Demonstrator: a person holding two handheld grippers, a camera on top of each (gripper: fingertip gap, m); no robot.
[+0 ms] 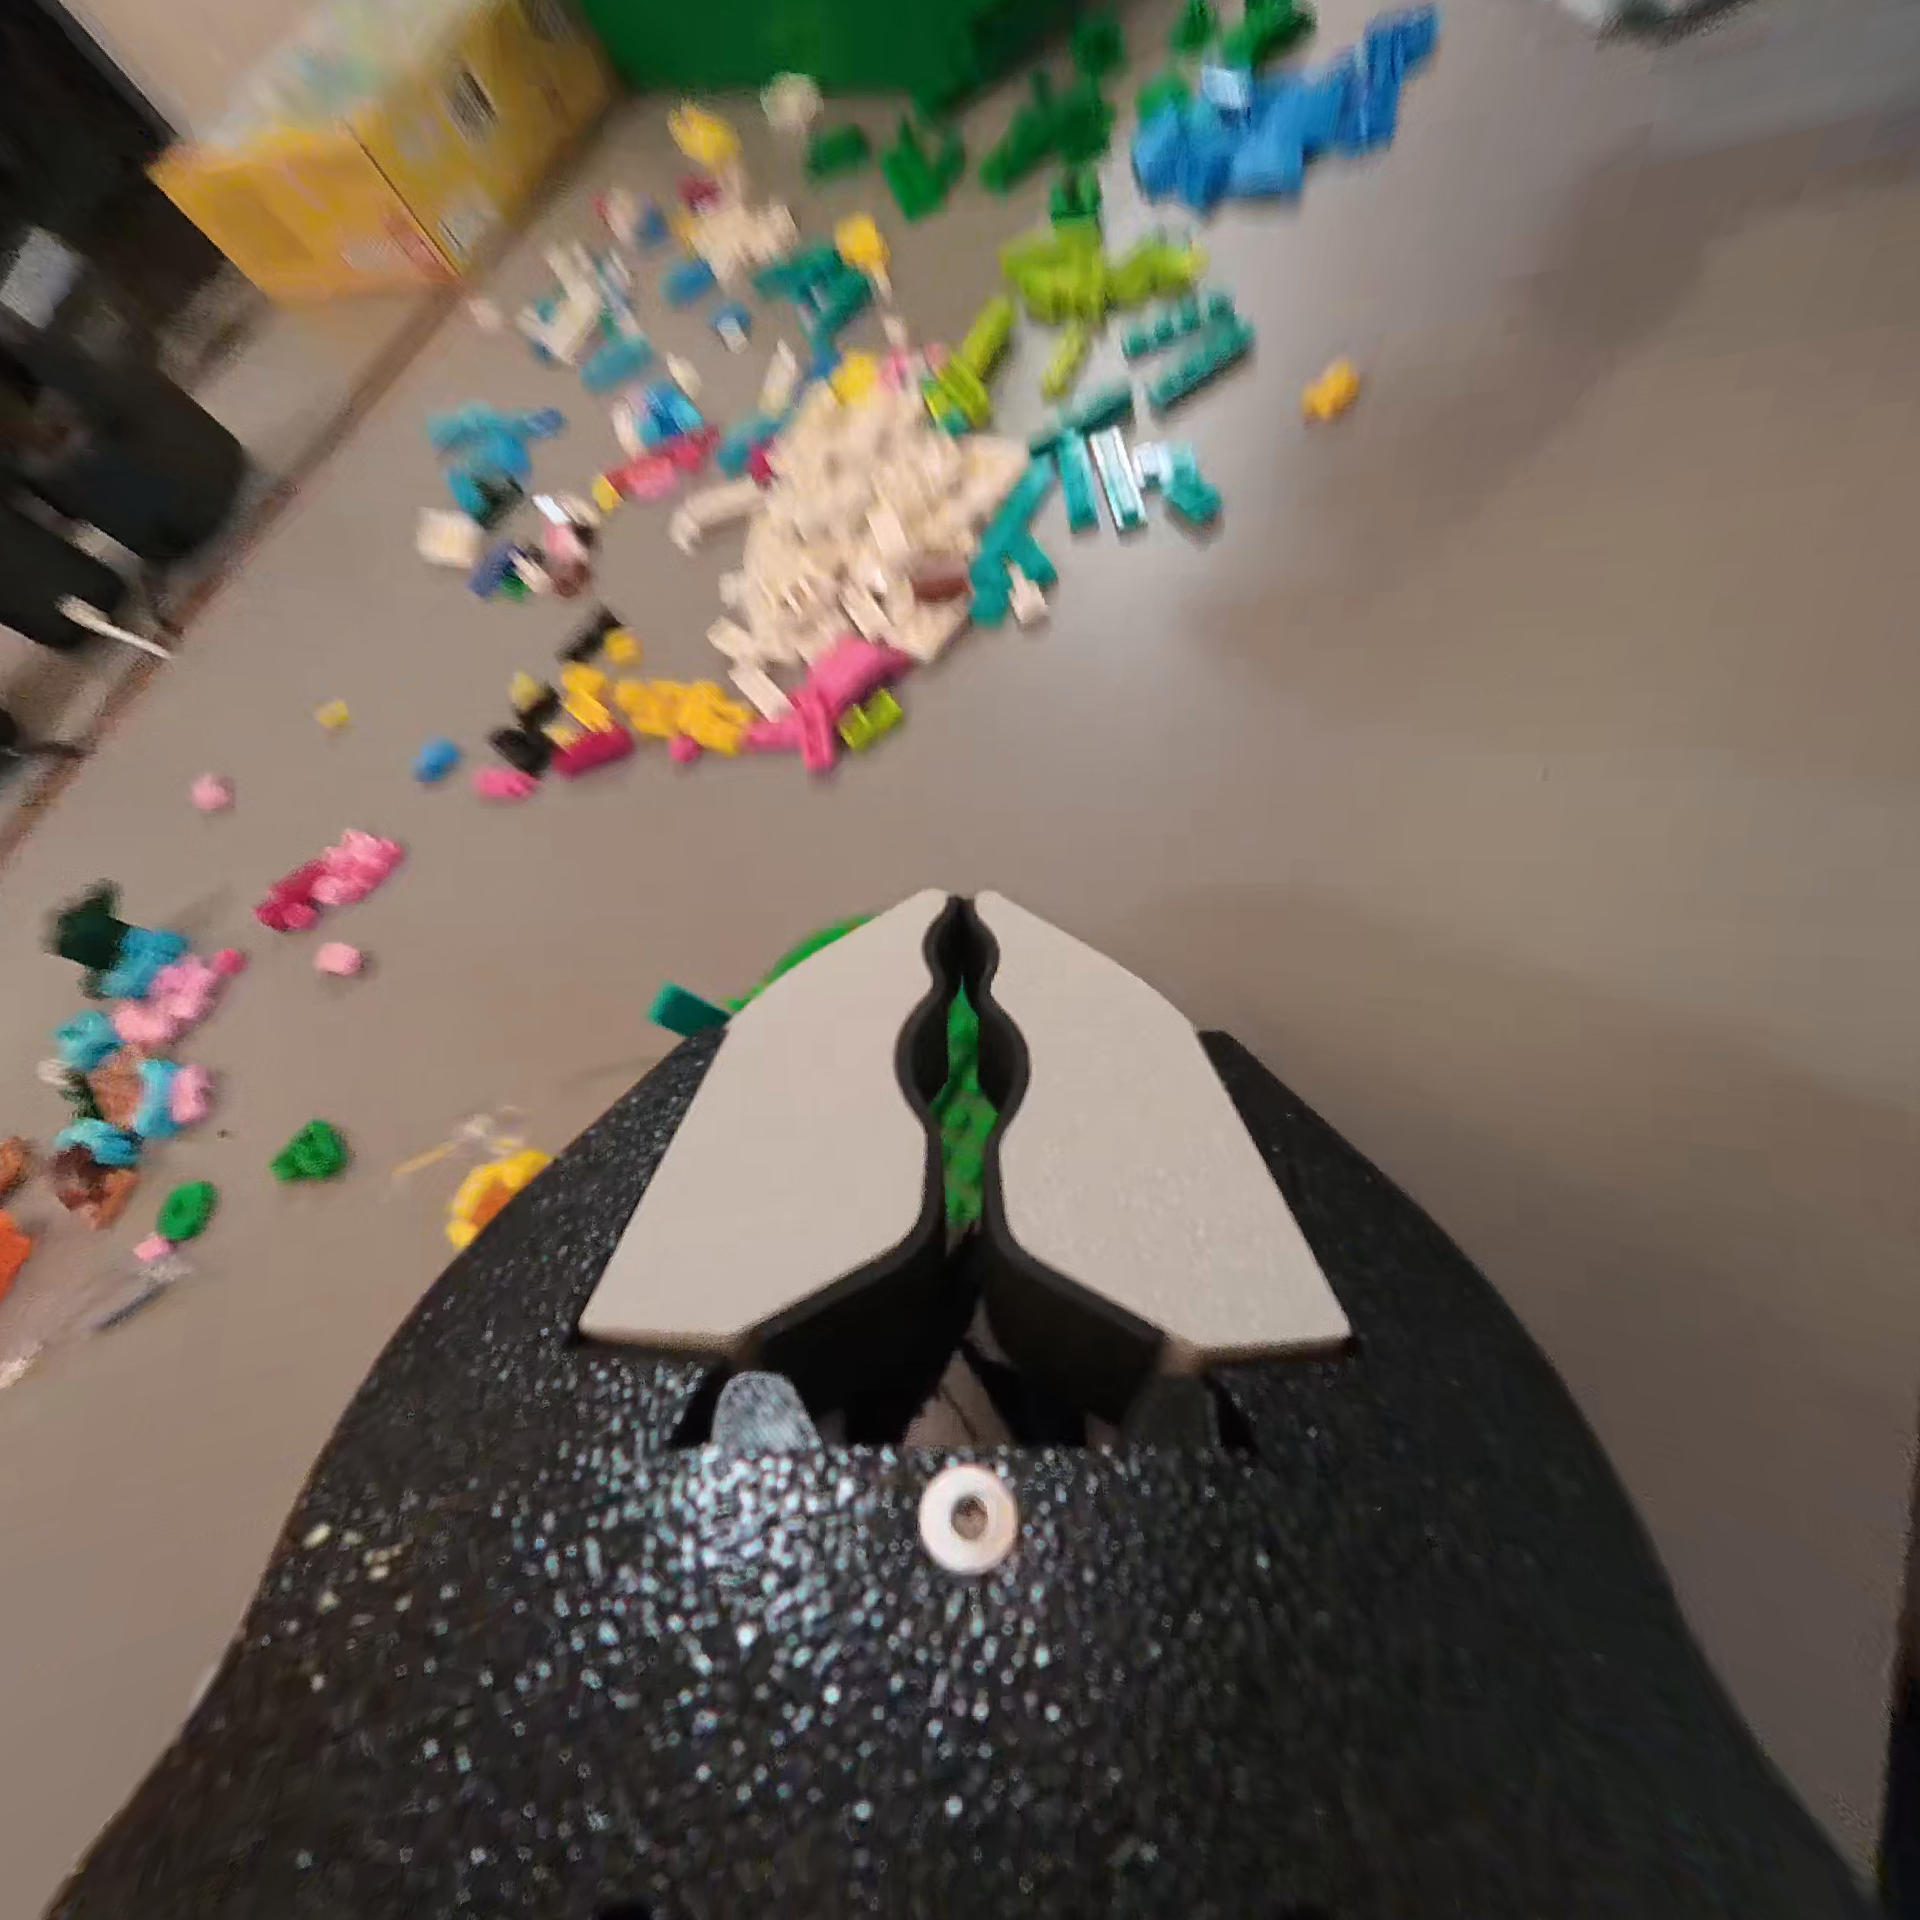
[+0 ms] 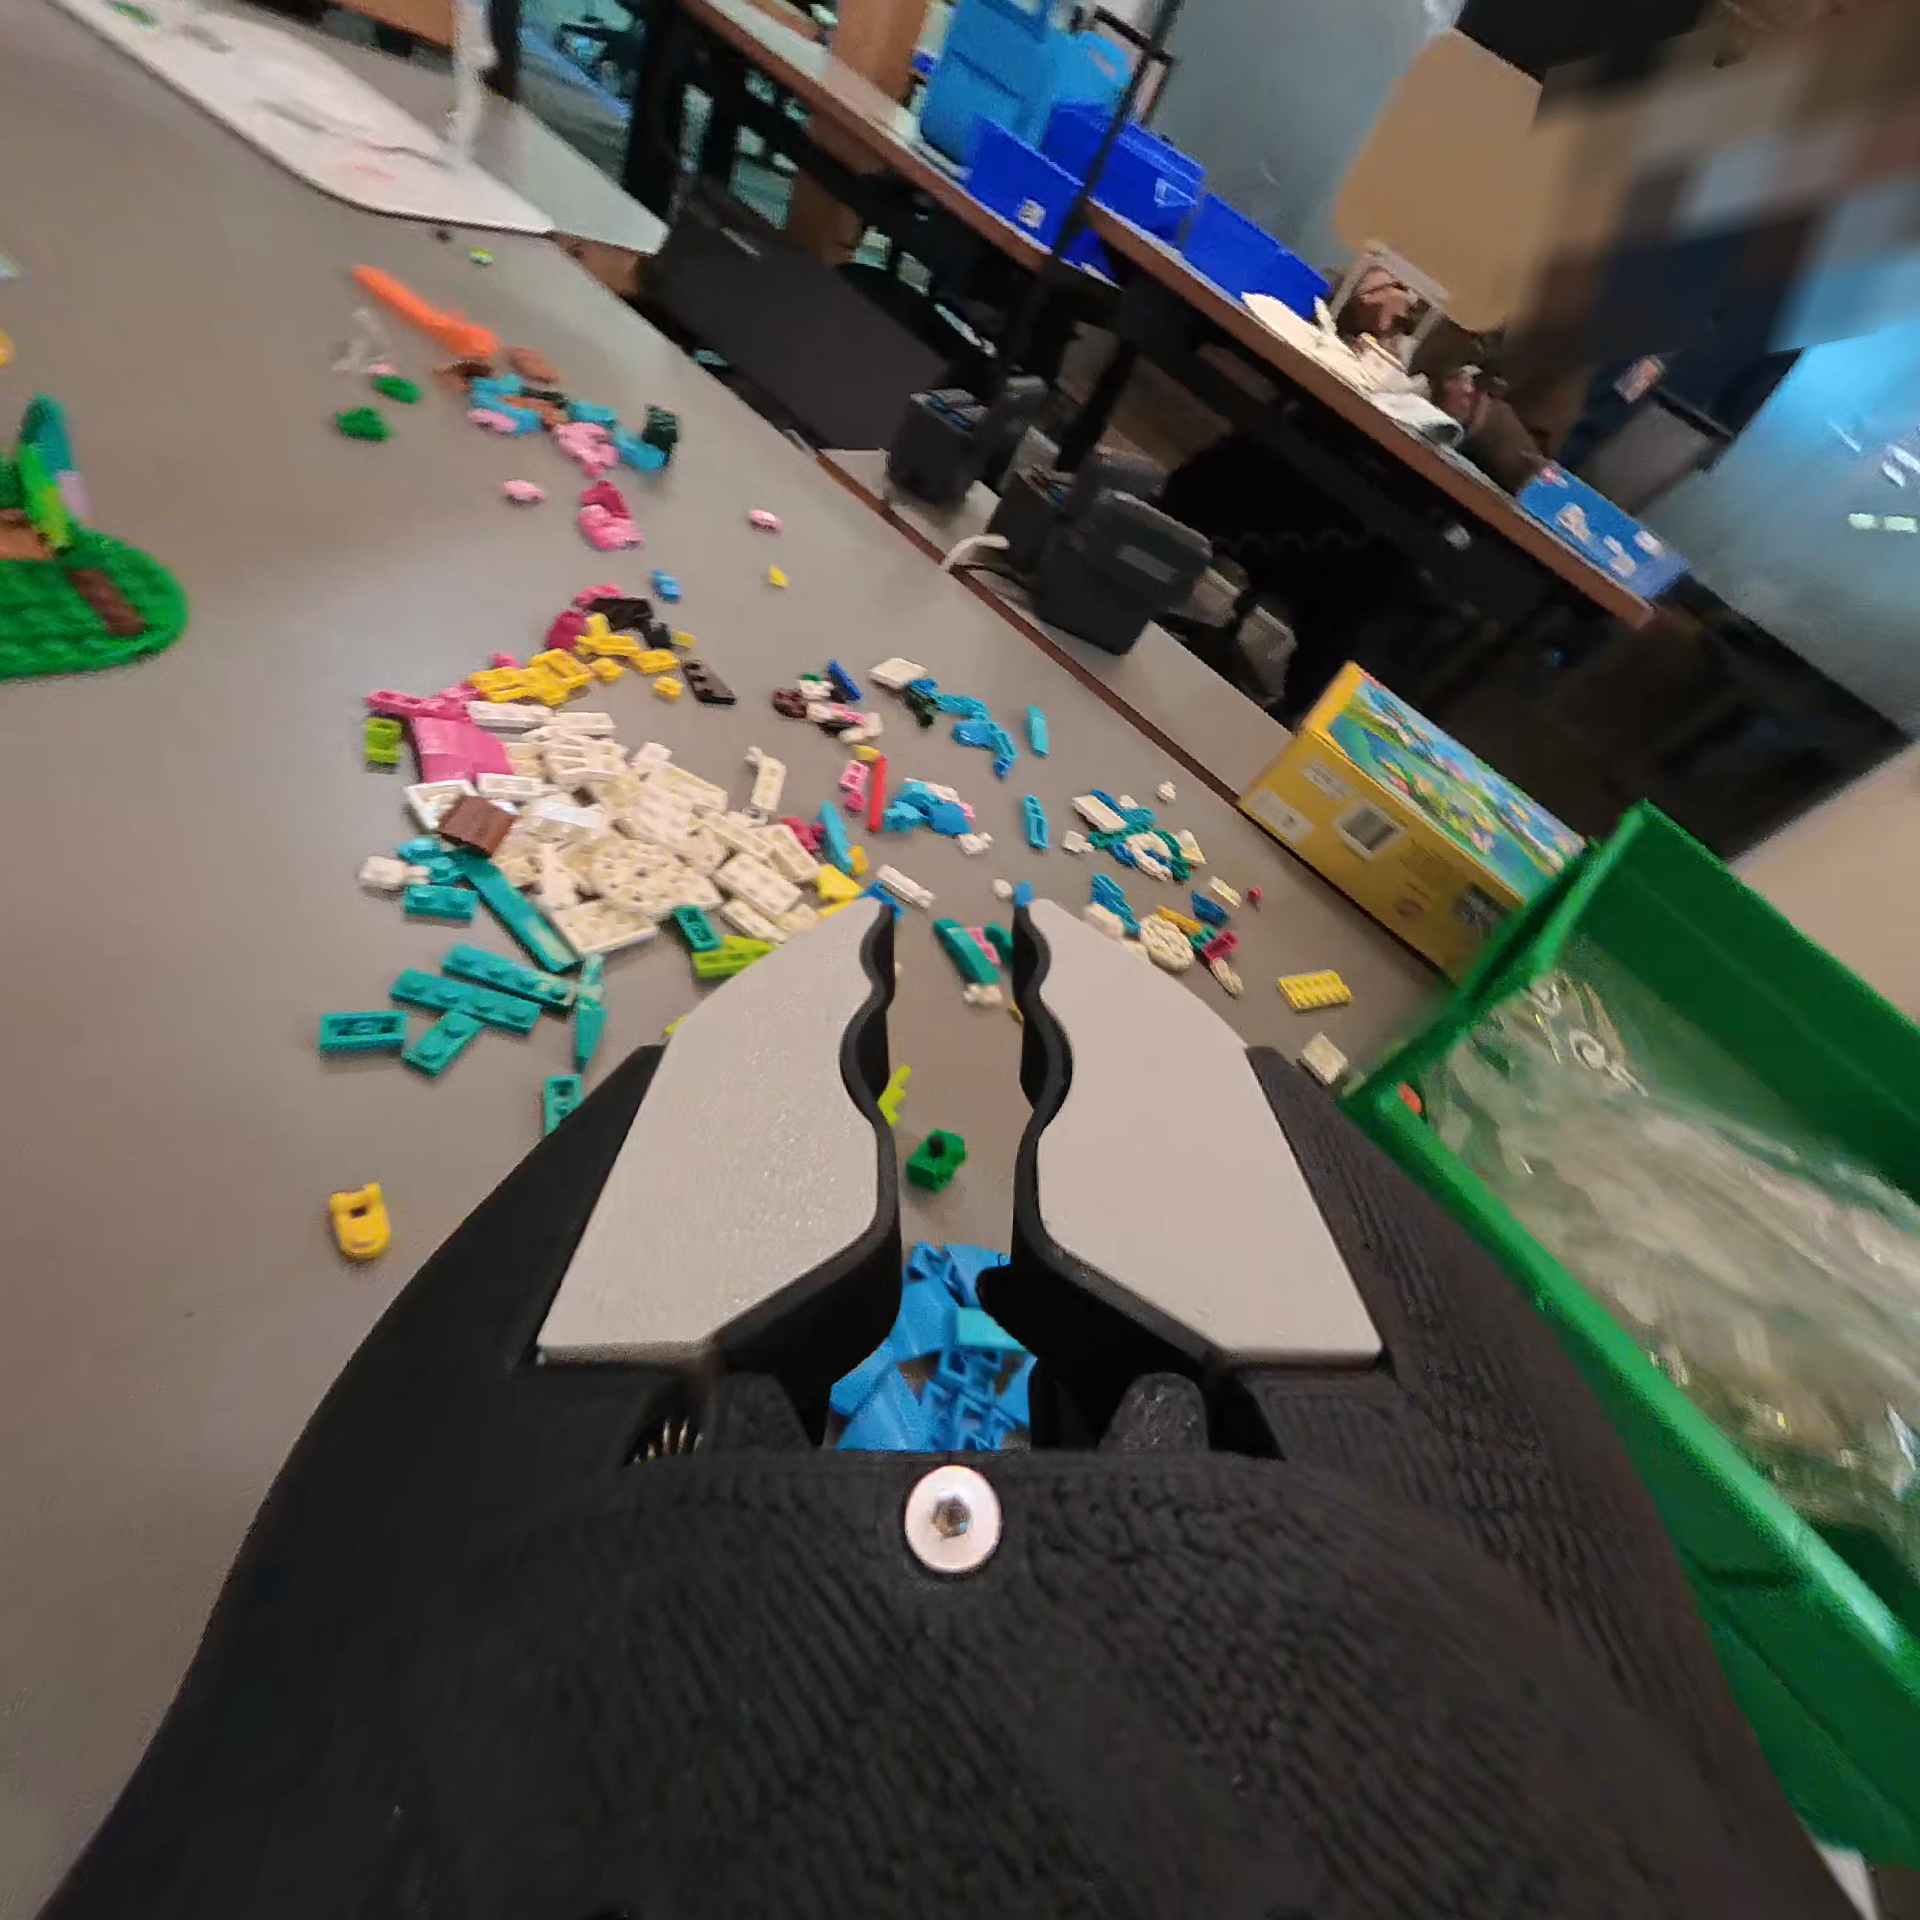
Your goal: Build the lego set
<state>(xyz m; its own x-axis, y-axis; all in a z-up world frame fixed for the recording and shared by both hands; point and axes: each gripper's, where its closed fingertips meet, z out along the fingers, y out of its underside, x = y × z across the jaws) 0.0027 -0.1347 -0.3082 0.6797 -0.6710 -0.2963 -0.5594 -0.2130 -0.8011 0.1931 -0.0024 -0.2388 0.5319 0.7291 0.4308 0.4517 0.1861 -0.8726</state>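
Left wrist view shows the left gripper (image 1: 964, 902) with its grey fingers (image 1: 800, 1122) pressed together at the tips. A green piece (image 1: 961, 1091) shows through the wavy slot between them and bulges out at the left of the fingers, beside a small teal bit (image 1: 681, 1008). Whether the pads actually pinch that green piece or it merely lies below them on the table (image 1: 1455, 831) cannot be told; its shape and long axis are hidden. Ahead, blurred, lies a heap of white bricks (image 1: 873, 530) with pink, yellow and teal pieces around it, a yellow box (image 1: 343, 197) at the far left, and a blue pile (image 1: 1278, 125) at the top right.

Right wrist view shows the right gripper (image 2: 951, 914) with its fingers spread and nothing between the pads. It hangs over the grey table, tips aimed toward the scattered bricks. A small green brick (image 2: 935, 1158) sits on the table under the gap, untouched. A blue brick heap (image 2: 935, 1361) shows below the gripper's base. The white pile (image 2: 623, 831) lies ahead to the left, with long teal plates (image 2: 478, 987) near it, their long axes slanting. A green bin (image 2: 1621, 1195) stands at the right, just beside the yellow box (image 2: 1403, 821). A green base plate (image 2: 83, 613) sits far left.
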